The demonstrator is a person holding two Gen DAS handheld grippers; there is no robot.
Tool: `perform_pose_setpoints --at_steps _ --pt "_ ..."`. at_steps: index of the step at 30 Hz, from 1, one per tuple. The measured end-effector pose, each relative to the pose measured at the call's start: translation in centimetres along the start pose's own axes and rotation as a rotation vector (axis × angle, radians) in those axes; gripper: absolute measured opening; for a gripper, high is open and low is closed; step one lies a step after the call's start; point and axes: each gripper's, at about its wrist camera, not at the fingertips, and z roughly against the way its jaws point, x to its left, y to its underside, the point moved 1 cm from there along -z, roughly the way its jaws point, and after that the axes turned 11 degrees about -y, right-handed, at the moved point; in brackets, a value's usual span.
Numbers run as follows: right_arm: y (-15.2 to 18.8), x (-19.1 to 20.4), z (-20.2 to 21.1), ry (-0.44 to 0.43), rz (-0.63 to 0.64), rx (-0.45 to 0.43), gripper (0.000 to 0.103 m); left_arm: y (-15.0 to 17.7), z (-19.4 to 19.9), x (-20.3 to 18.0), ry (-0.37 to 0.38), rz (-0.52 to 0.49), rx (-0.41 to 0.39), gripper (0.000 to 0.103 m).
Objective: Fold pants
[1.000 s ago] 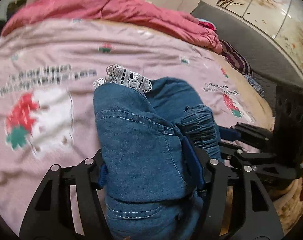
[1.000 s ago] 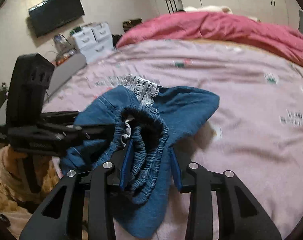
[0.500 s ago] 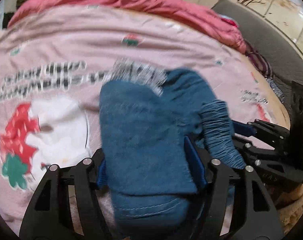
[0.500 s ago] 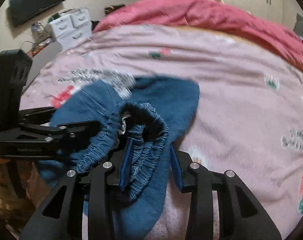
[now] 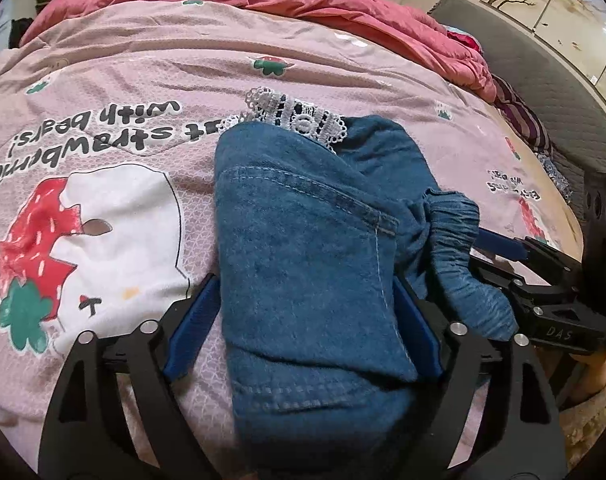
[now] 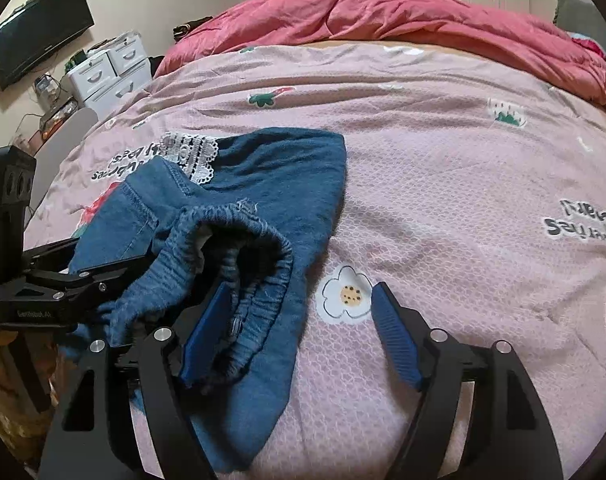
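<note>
Small blue denim pants with white lace trim (image 5: 303, 248) lying bunched on the pink strawberry bedspread (image 6: 443, 184). Left gripper (image 5: 303, 320) and right gripper (image 6: 299, 332) both spread wide, holding nothing. Could flop open again, since nothing pins the puffy waistband.

The pants (image 5: 303, 248) are small, of blue denim, and lie folded over on themselves in a bunched heap on the pink printed bedspread (image 5: 143, 80). A gathered elastic waistband (image 6: 239, 240) stands up in an open loop at the near end. White lace trim (image 5: 295, 114) peeks out from under the far edge. Pale stitched seams cross the top layer.
</note>
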Motion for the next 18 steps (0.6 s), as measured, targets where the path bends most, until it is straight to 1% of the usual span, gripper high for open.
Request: perform_pose_setpoints --at_steps 3,5,9,10,11,12,15,18 --pt "0.3 0.1 0.4 0.025 0.006 0.002 0.073 0.3 0.8 -0.1 0.007 0.010 -0.012 0.081" --pt "0.7 0.2 0.9 0.039 0.013 -0.004 0.073 0.5 1.5 -0.1 0.010 0.011 -0.021 0.084" --pt "1.3 0.9 2.3 0.041 0.023 -0.030 0.074 0.8 3.0 -0.3 0.007 0.003 -0.049 0.087" --pt "1.4 1.4 2.9 0.042 0.030 -0.043 0.076 0.9 3.4 -0.4 0.003 0.002 -0.057 0.088" --pt "1.6 1.5 3.4 0.044 0.034 -0.052 0.091 1.1 3.9 -0.5 -0.002 0.001 -0.066 0.089" --pt "1.7 2.0 4.0 0.052 0.042 -0.072 0.096 1.2 4.3 -0.5 -0.006 0.002 -0.075 0.090" --pt "2.1 3.2 5.3 0.054 0.063 -0.100 0.096 1.9 5.9 -0.5 -0.028 0.005 -0.101 0.094" --pt "2.9 4.5 6.5 0.074 0.082 -0.125 0.098 2.9 7.2 -0.3 -0.038 0.012 -0.117 0.094"
